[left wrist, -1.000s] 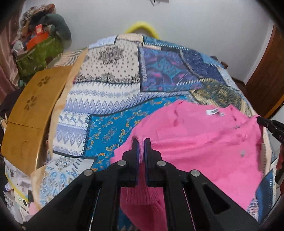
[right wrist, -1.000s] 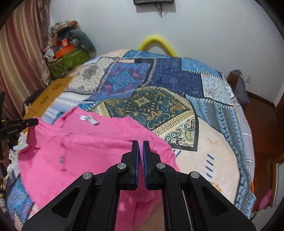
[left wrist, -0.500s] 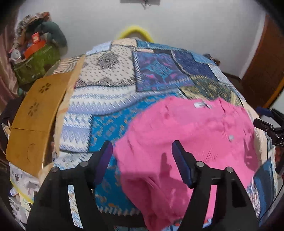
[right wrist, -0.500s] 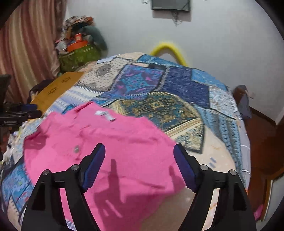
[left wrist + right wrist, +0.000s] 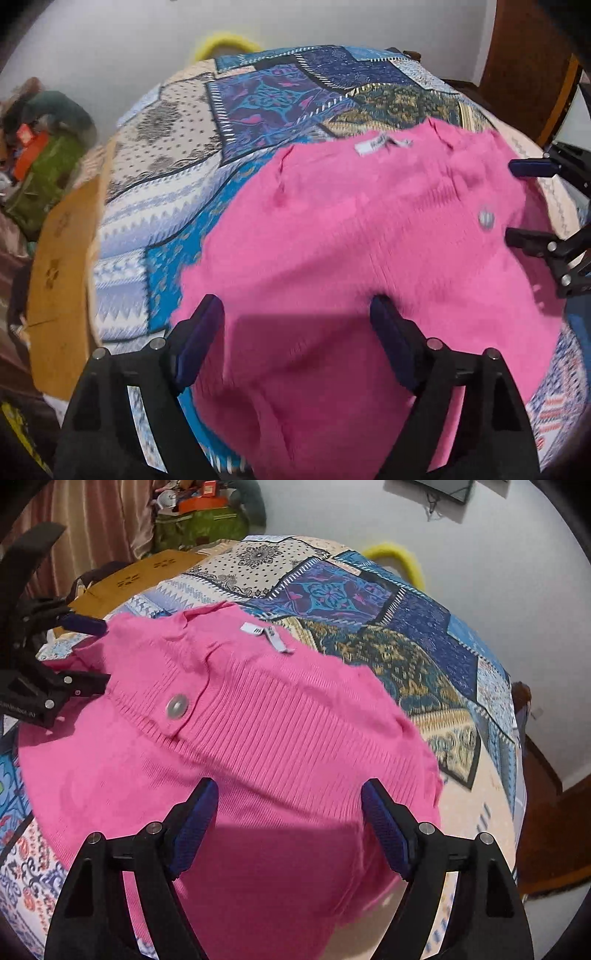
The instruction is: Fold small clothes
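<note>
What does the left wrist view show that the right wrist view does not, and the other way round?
Only the left wrist view shows the brown wooden door at the upper right. Only the right wrist view shows the striped curtain and the dark screen on the wall. Both show the pink garment lying on the patchwork bedspread, its white label, its round button, the yellow arc, and both open hand-held grippers: left hand-held gripper, right hand-held gripper.

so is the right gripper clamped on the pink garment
No, the right gripper has its fingers spread wide over the pink garment, pinching no cloth.
</note>
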